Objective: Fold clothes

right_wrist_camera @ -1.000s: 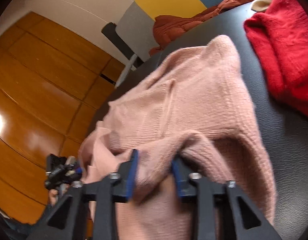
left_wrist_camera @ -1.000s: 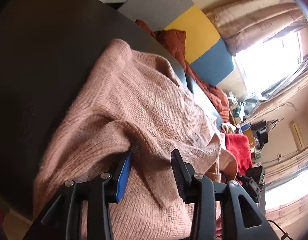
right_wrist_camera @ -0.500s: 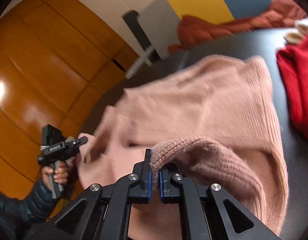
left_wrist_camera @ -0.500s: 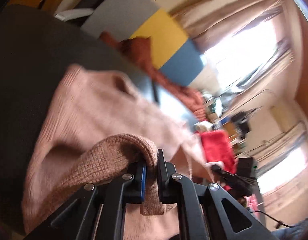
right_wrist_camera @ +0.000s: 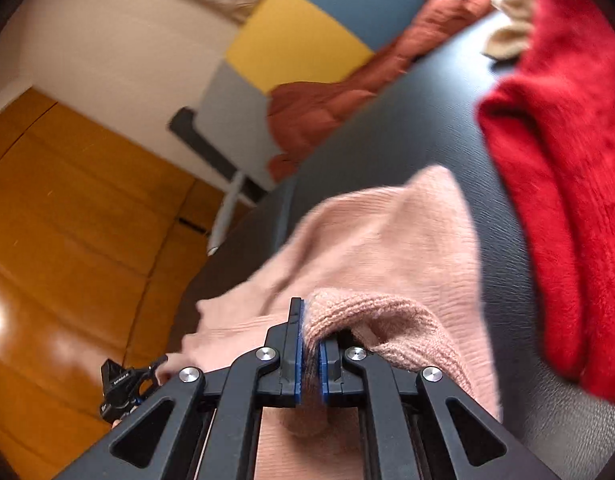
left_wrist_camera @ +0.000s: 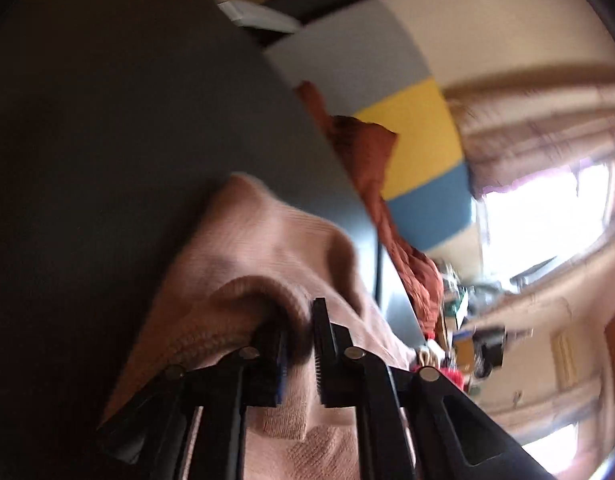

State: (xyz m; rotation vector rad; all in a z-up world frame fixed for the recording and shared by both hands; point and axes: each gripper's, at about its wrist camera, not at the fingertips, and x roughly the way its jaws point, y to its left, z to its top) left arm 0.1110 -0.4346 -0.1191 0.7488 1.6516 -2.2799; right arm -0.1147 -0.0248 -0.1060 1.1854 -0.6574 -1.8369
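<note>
A pink knit sweater (left_wrist_camera: 251,248) lies bunched on the black table (left_wrist_camera: 107,120). My left gripper (left_wrist_camera: 301,332) is shut on a ribbed edge of the sweater and lifts it; the knit bulges over the left finger. In the right wrist view my right gripper (right_wrist_camera: 310,344) is shut on another ribbed edge of the same sweater (right_wrist_camera: 379,236), which drapes forward and to the right onto the table (right_wrist_camera: 407,132). The left gripper also shows in the right wrist view (right_wrist_camera: 123,384), low at the left, at the sweater's other end.
A red fuzzy garment (right_wrist_camera: 567,160) lies on the table right of the pink sweater, with a cream item (right_wrist_camera: 511,20) beyond it. A rust-coloured cloth (right_wrist_camera: 331,108) hangs at the table's far edge. A grey, yellow and blue panel (left_wrist_camera: 411,128) and an orange wooden wall (right_wrist_camera: 67,220) stand behind.
Both grippers closed on sweater edges a second ago and have since lifted them, carrying the fabric forward; less of the sweater lies flat, and both views are motion-blurred.
</note>
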